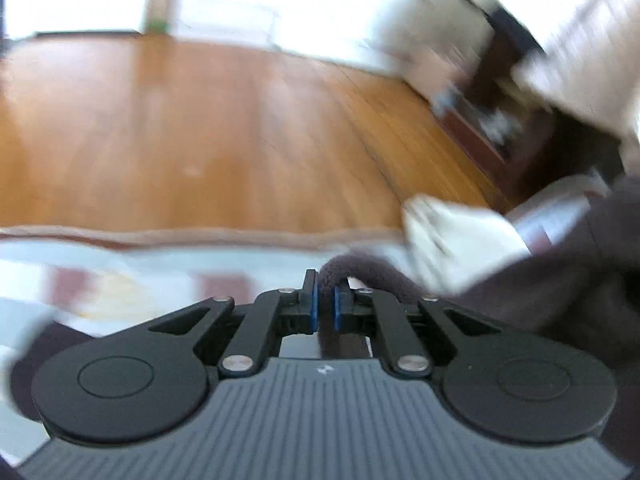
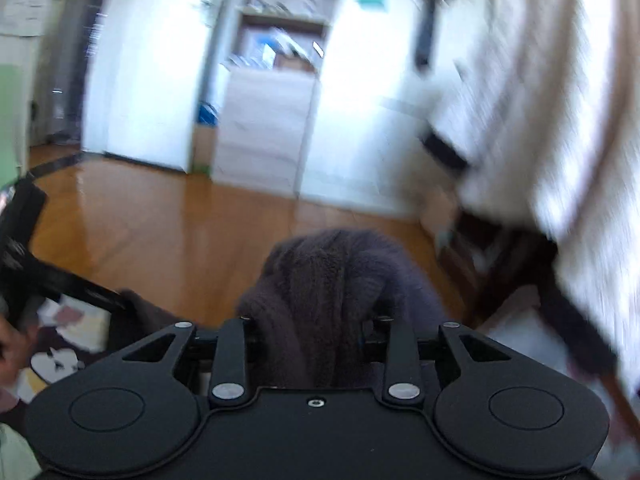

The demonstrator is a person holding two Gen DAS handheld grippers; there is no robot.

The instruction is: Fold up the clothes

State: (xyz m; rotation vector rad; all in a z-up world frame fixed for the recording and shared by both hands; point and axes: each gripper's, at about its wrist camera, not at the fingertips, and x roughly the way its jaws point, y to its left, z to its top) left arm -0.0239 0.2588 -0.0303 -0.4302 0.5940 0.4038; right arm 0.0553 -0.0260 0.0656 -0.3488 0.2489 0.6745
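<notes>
Between the left tongs (image 1: 326, 304) a thin dark rolled edge of the sweater (image 1: 560, 280) is clenched; the blue pads (image 1: 315, 306) stand almost together with only this hem between them. From there the cloth runs to the right of these tongs and hangs in a dark mass at the right border of the left wrist view.

The right tongs (image 2: 316, 336) are grasping a much thicker bunch of the same sweater (image 2: 332, 300); the fuzzy knit swells up over the jaws and hides the pads, so I judge the grip from the bulk sitting between them. To the left of the right tongs the sweater continues down toward the left tongs (image 2: 24, 264), held by a hand (image 2: 10, 344).

So the garment hangs between the two tongs, with its long axis running from one to the other, above a patterned rug (image 1: 160, 280) and a wooden floor (image 1: 200, 120). Both pictures are blurred. I think the coming move needs both grips to spread apart evenly, so the cloth becomes flat before it is laid down for a fold.
</notes>
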